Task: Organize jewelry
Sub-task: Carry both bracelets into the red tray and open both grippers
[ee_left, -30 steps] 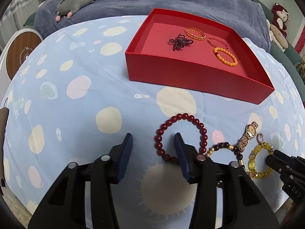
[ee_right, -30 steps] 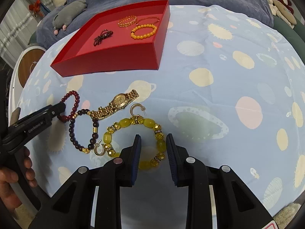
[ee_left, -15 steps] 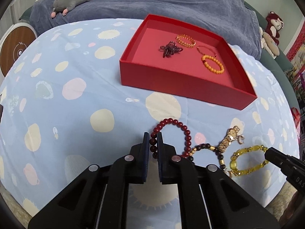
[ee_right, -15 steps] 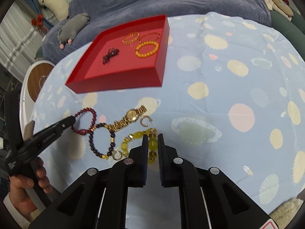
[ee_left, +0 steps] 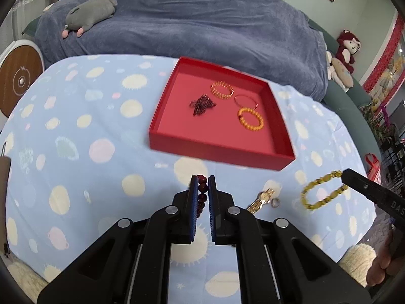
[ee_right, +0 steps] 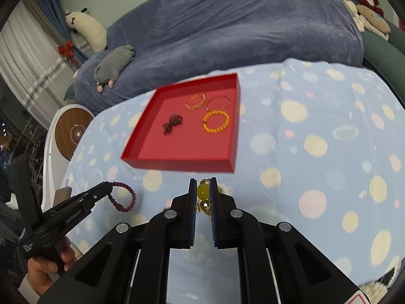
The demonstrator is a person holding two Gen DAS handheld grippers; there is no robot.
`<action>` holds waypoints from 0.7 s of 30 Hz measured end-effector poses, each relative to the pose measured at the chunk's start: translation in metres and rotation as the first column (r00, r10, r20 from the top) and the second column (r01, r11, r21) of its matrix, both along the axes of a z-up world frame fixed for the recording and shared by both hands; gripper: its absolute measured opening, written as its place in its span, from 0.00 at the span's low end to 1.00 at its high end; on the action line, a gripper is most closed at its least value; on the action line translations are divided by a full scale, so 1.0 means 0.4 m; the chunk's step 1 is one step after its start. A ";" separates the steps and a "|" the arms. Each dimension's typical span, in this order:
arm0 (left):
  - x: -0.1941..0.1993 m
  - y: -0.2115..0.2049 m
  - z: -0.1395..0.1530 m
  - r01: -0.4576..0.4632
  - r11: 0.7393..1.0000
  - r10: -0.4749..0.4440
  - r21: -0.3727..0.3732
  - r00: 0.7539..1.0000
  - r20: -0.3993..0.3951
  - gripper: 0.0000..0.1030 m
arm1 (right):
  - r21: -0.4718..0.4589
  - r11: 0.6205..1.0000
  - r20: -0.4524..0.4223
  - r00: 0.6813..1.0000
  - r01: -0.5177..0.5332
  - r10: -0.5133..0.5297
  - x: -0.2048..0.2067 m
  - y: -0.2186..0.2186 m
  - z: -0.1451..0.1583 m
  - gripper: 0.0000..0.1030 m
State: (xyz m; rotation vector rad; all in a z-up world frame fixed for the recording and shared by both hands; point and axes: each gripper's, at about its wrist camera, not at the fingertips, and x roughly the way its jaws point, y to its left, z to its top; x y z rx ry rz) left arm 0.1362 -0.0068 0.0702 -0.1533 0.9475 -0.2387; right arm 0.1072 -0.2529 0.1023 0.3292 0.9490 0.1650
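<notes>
My left gripper (ee_left: 202,181) is shut on a dark red bead bracelet (ee_left: 202,192) and holds it above the spotted cloth; it hangs from that gripper in the right wrist view (ee_right: 124,197). My right gripper (ee_right: 203,183) is shut on a yellow bead bracelet (ee_right: 203,192), which dangles in the air in the left wrist view (ee_left: 321,193). A red tray (ee_left: 217,149) lies ahead with an orange bead bracelet (ee_left: 250,119), a gold ring bracelet (ee_left: 222,90), a thin red bangle (ee_left: 244,99) and a dark beaded piece (ee_left: 202,103).
A gold watch (ee_left: 260,200) and a small hoop earring (ee_left: 275,203) lie on the blue spotted cloth (ee_left: 101,152) right of my left gripper. A blue-covered sofa with a grey plush toy (ee_left: 88,15) is behind. A round wooden stool (ee_left: 20,81) stands left.
Both grippers closed on their bracelets, then lifted them off the cloth and moved toward the red tray. The watch and earring stayed on the cloth.
</notes>
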 end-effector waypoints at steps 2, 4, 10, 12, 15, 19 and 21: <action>0.019 -0.006 0.026 0.010 1.000 -0.010 -0.008 1.000 0.022 0.07 | 0.012 1.000 0.020 1.000 -0.012 0.012 0.029 0.008 0.019 0.09; 0.045 -0.018 0.052 0.022 1.000 -0.021 -0.018 0.999 0.046 0.08 | 0.024 0.999 0.042 0.999 -0.024 0.023 0.069 0.022 0.039 0.09; 0.155 -0.057 0.097 0.032 0.999 -0.030 -0.020 0.994 0.105 0.07 | 0.014 0.999 0.075 0.996 -0.050 0.049 0.193 0.074 0.050 0.09; 0.194 -0.065 0.090 0.027 0.999 -0.024 -0.023 0.994 0.102 0.07 | 0.021 0.998 0.069 0.996 -0.053 0.051 0.232 0.087 0.036 0.09; 0.237 -0.074 0.064 0.024 1.000 -0.023 -0.019 0.996 0.086 0.08 | 0.043 0.998 0.033 0.998 -0.048 0.046 0.276 0.095 -0.008 0.09; 0.277 -0.084 0.006 0.021 1.000 -0.021 -0.001 0.999 0.047 0.08 | 0.034 0.998 -0.023 0.999 -0.046 0.047 0.315 0.102 -0.076 0.09; 0.288 -0.085 -0.019 0.013 1.000 -0.014 0.009 1.000 0.024 0.08 | 0.013 0.999 -0.052 0.997 -0.052 0.053 0.324 0.108 -0.106 0.09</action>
